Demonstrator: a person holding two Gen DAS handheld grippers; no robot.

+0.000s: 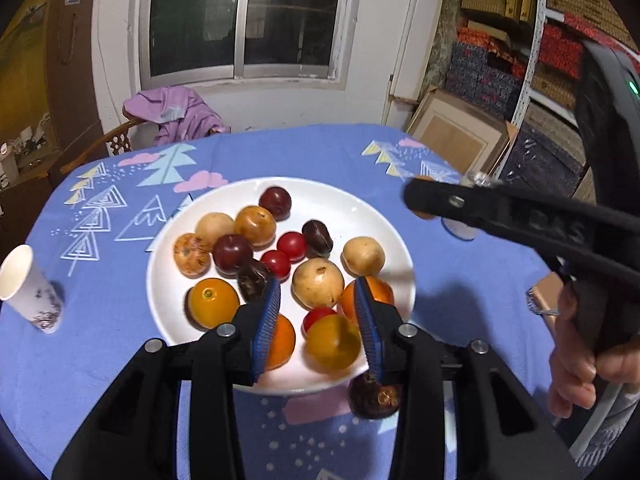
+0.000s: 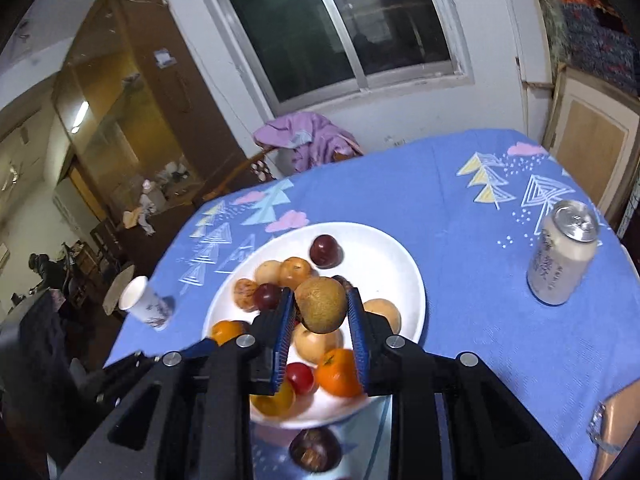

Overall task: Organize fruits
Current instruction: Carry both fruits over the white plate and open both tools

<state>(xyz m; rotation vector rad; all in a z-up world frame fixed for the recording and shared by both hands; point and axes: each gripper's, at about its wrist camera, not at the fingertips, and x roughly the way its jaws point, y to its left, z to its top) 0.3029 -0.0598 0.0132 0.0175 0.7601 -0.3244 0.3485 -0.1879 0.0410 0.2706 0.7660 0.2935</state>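
Right hand-held gripper (image 2: 318,312): blue ribbed pads pinching a brown kiwi (image 2: 321,305) from both sides, held above the white plate (image 2: 394,252); seen from the left wrist camera as a dark arm (image 1: 520,216) reaching in from the right, gripped by a hand (image 1: 580,360), tip blurred there. Left hand-held gripper (image 1: 316,300): pads spread a little apart, nothing pressed between them, poised over the near half of the plate (image 1: 352,204). Plate contents, left wrist camera: dark red plum (image 1: 275,203) at the far side; two pale tan round fruits (image 1: 318,283) near the middle and right; two small red tomatoes (image 1: 292,246) at the centre; orange citrus (image 1: 213,302) at the near left; yellow-orange fruit (image 1: 333,342) at the near edge, just inside the right pad; further orange, tan and dark fruits packed around these, many touching. One dark brown fruit (image 1: 376,396) off the plate, on the blue patterned tabletop (image 1: 320,152) just beside the near rim. Paper cup (image 1: 30,290) on the tabletop at the left, well apart from the plate. Silver drink can (image 2: 562,252) upright on the tabletop at the right. Purple garment (image 1: 176,114) draped over a chair beyond the far edge, below a dark window (image 1: 244,16).
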